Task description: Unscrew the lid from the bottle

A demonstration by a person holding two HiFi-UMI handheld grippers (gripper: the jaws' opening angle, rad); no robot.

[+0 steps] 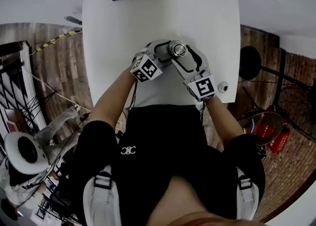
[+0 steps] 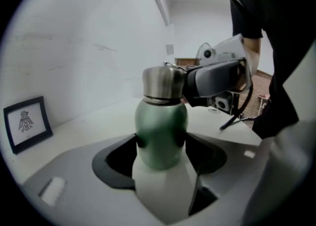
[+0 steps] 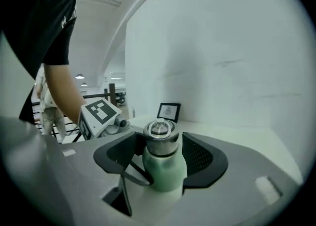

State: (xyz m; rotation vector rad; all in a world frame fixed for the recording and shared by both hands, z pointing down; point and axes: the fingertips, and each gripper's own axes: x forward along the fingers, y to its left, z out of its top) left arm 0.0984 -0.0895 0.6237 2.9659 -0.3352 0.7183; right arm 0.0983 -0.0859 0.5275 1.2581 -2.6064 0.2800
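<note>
1. We see the left tongs clamped on the green body of the bottle, with one pad pressing on each side.
2. The bottle stands upright between those tongs. Its steel lid sits on the neck, above the left tongs' grip.
3. The right tongs reach in from the opposite side and flank the lid. They stand apart, and a thin gap shows between the lid and the right-hand pad, so they do not press on it.
4. A small ring lies flat on top of the lid, between the tips of the right tongs.
5. Both tongs meet over the white surface. We cannot tell whether the bottle's base rests on it, because the tongs' bodies hide the bottom.
6. A small framed picture stands beyond the right tongs, at the far edge of the surface and off to the left of the left tongs.
</note>
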